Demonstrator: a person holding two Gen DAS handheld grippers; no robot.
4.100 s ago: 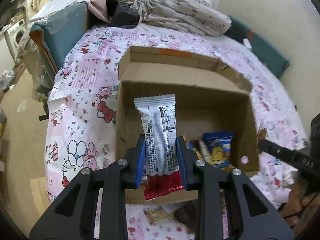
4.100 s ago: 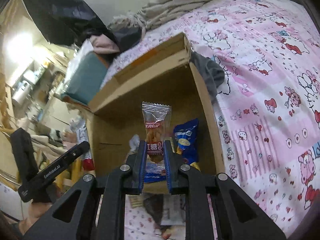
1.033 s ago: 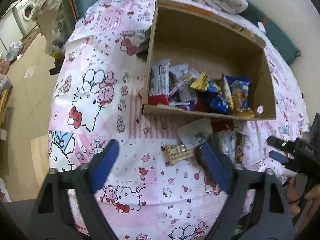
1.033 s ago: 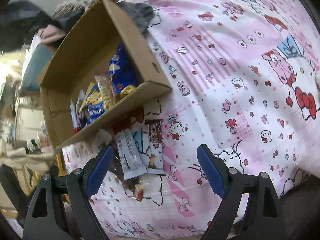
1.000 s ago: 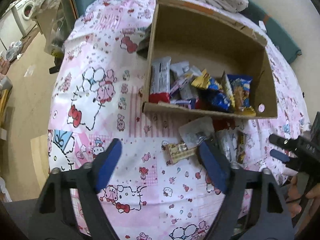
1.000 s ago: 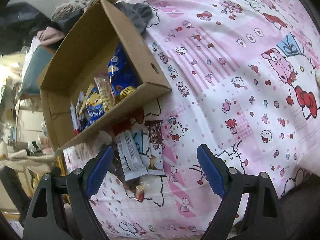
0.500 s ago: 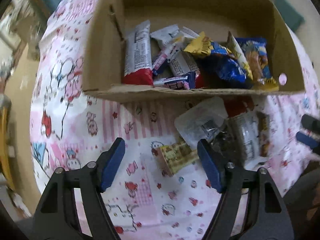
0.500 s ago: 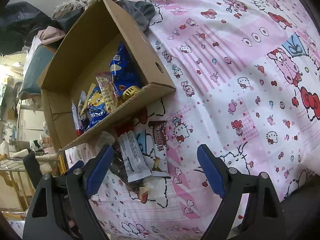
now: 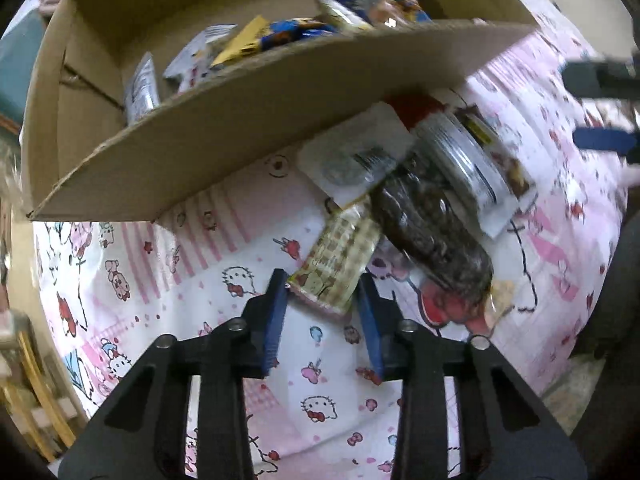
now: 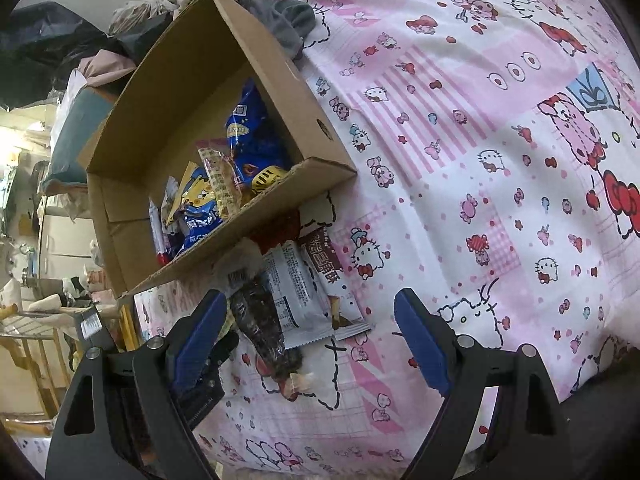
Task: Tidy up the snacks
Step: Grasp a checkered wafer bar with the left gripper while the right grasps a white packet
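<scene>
A cardboard box [image 9: 224,120] holding several snack packets lies on the pink cartoon-print bedsheet; it also shows in the right wrist view [image 10: 188,80]. Loose snacks lie in front of it: a yellow checkered packet [image 9: 340,256], a dark brown packet [image 9: 428,224], a grey-white bar [image 10: 296,296] and a brown bar [image 10: 324,264]. My left gripper [image 9: 322,300] has its jaws around the near end of the yellow checkered packet, pads touching or almost touching its sides. My right gripper [image 10: 308,332] is wide open and empty, above the loose snacks.
A grey cloth [image 10: 288,24] lies against the box's far side. Bedding and clothes [image 10: 120,40] are piled behind the box. The bed edge and a wooden rack [image 10: 36,344] are at the left. The sheet stretches to the right [image 10: 500,140].
My left gripper has dropped down to the loose snacks and its jaws have narrowed around the yellow checkered packet. My right gripper stays wide open and has moved slightly closer to the pile.
</scene>
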